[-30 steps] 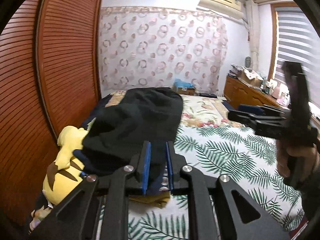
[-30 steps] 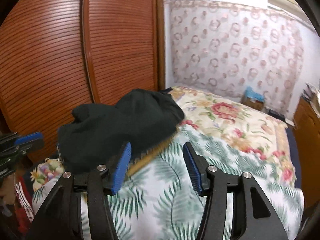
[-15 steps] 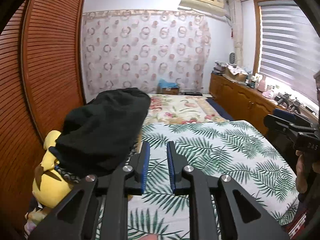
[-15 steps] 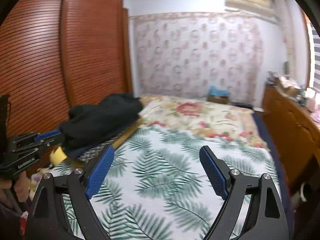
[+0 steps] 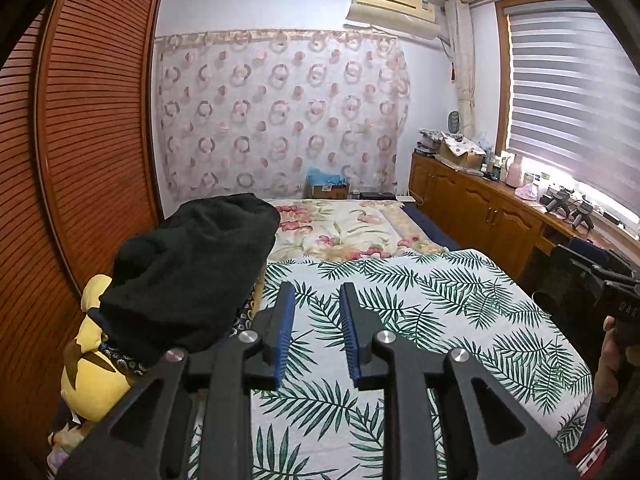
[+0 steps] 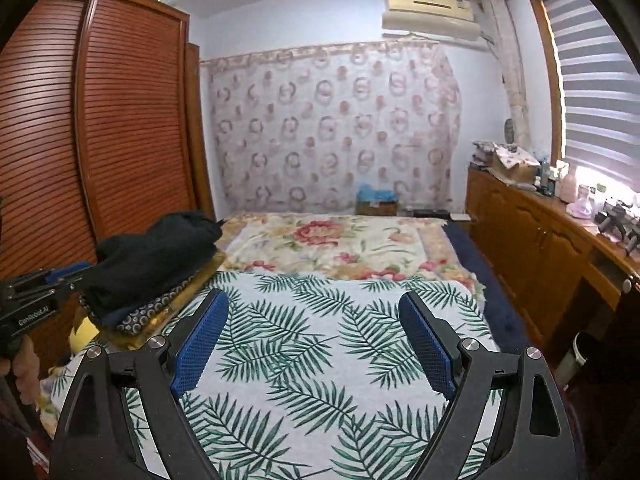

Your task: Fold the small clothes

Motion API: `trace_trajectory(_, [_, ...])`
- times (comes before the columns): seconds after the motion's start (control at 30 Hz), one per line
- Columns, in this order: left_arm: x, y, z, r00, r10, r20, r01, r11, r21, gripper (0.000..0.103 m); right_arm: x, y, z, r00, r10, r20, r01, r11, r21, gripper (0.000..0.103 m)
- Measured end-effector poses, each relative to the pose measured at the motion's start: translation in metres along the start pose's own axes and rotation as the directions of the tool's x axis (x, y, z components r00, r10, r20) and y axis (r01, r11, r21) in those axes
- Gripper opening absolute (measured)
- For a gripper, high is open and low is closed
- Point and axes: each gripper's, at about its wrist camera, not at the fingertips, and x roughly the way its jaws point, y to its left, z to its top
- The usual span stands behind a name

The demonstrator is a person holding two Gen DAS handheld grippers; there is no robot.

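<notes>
A folded black garment [image 5: 192, 272] tops a small stack of folded clothes at the bed's left edge, also seen in the right wrist view [image 6: 156, 252]. A dark patterned piece [image 6: 148, 314] lies under it. My left gripper [image 5: 316, 296] hovers just right of the stack, above the leaf-print sheet [image 5: 440, 312]. Its jaws are opening, still narrow, with nothing between them. My right gripper [image 6: 314, 300] stands wide open and empty over the middle of the sheet [image 6: 320, 364]. Each gripper shows at the edge of the other's view: the left gripper [image 6: 60, 276] and the right gripper [image 5: 580, 256].
A yellow plush toy [image 5: 92, 364] sits under the stack by the slatted wooden wardrobe [image 5: 80, 160]. A floral blanket [image 6: 340, 240] covers the bed's far half. A wooden cabinet [image 6: 540, 248] with clutter runs along the right wall under the window.
My left gripper let go of the black garment and drew back to the right of the stack. My right gripper widened and swung from the stack to the bed's middle.
</notes>
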Motion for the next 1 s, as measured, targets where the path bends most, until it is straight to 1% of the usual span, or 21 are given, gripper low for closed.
trace_trajectory(0.4, [-0.006,-0.005,0.003,1.000,0.006,0.010,-0.006,1.000,0.000,0.022,0.000,-0.004,-0.003,1.000,-0.015,0.002,0.015,1.000,-0.003,0.089])
trace_trajectory(1.0, [-0.013,-0.008,0.004,1.000,0.017,0.026,-0.017,1.000,0.000,0.022,0.000,-0.005,-0.004,1.000,-0.013,0.005,0.013,1.000,-0.002,0.089])
